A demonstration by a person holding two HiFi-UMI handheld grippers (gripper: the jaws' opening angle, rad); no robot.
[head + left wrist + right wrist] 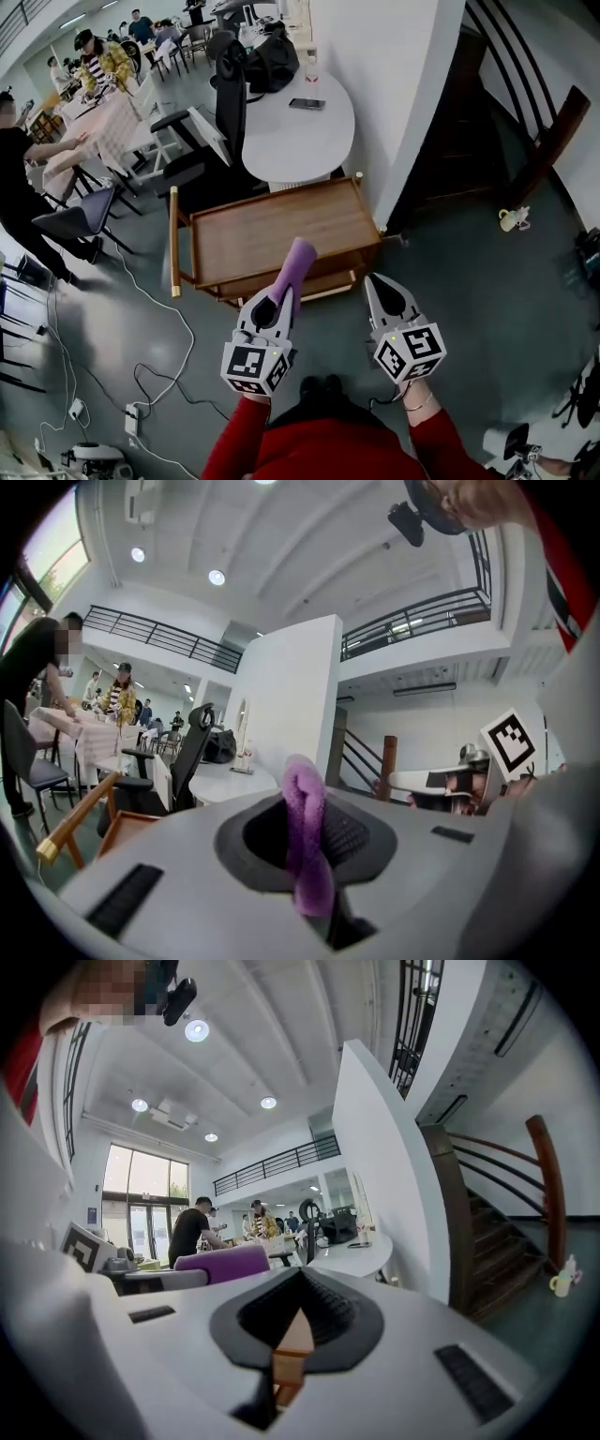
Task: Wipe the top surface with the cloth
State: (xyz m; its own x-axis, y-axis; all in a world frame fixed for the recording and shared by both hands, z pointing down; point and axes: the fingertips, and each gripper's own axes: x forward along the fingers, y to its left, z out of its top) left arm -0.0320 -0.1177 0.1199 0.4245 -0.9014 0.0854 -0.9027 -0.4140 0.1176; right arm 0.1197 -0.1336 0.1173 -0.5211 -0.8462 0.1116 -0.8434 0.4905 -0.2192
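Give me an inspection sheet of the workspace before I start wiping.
Surface: wooden cart top, bare wood.
Job's things: purple cloth, rolled, pointing toward the cart.
Clutter: nothing seen on the cart top.
Grippers: left claw shut on the cloth; right claw shut, with nothing in it.
Cables: white cables loop across the floor left of the cart.
Surroundings: white table behind the cart, stairs at right, people far left.

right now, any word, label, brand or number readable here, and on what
None: no view shows readable text.
The left gripper has a marker cube: black-and-white squares, no letters.
The right gripper has a marker cube: the same.
The purple cloth shows no label.
The phone on the white table: too small to read.
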